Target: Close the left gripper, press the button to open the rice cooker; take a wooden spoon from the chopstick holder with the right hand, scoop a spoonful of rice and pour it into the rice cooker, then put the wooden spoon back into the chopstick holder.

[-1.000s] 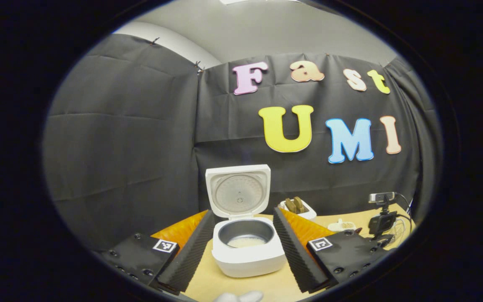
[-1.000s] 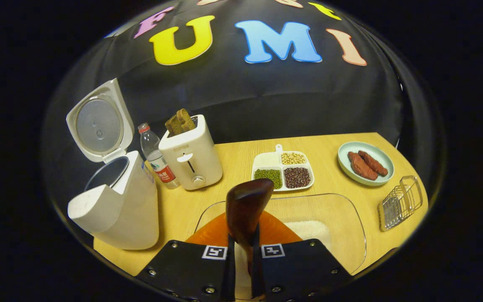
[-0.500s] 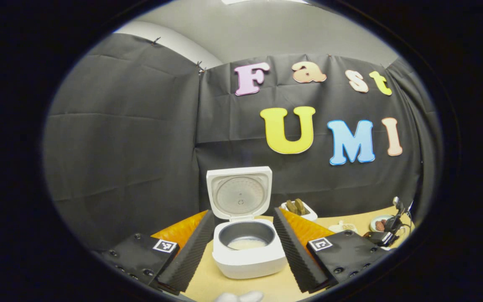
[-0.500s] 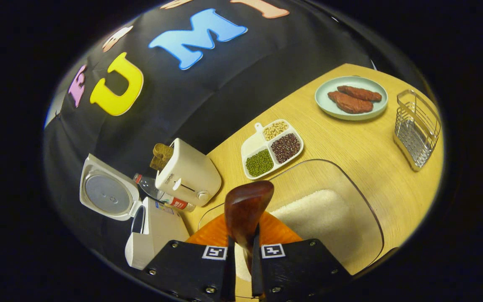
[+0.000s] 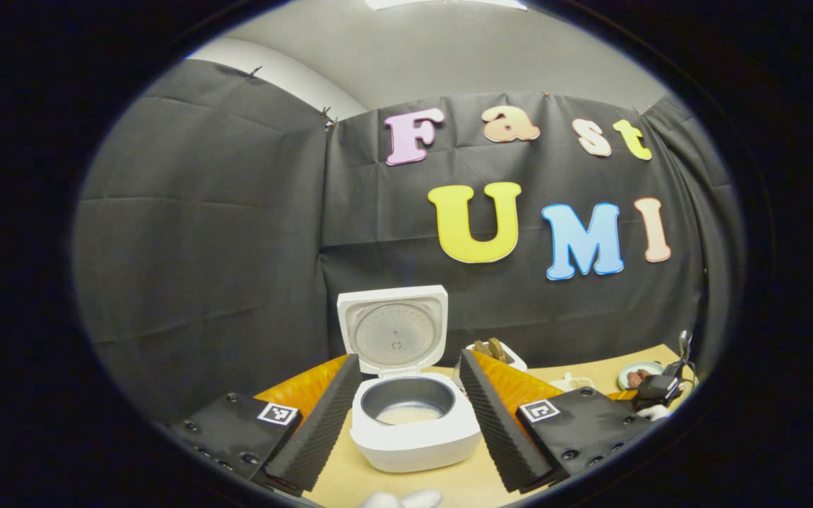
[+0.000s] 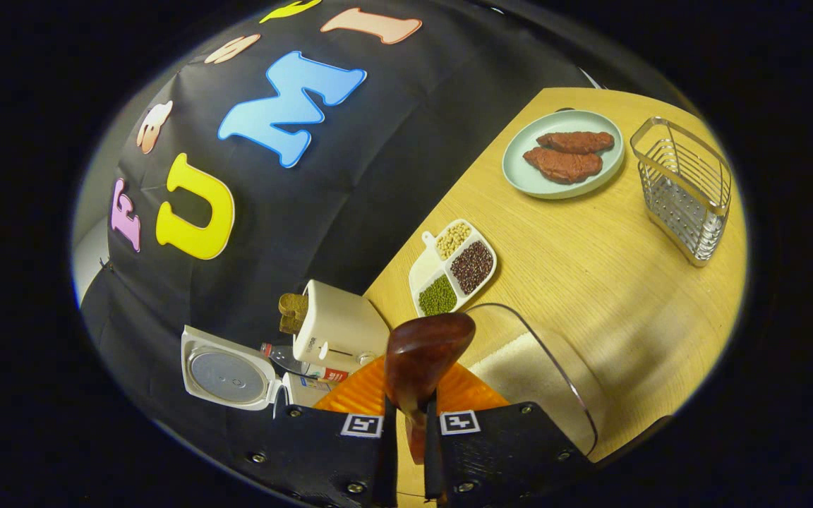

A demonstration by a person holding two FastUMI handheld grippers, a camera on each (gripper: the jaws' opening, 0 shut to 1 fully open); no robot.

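The rice cooker stands on the wooden table, lid raised upright behind its pot, a thin layer of rice at the pot's bottom; the left gripper frames the cooker, its fingers spread wide to either side; right of the cooker sits a white toaster with bread; farther right, a small plate.

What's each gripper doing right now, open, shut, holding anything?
Left gripper: open, empty, fingers either side of the open rice cooker.
Right gripper: shut on the wooden spoon.
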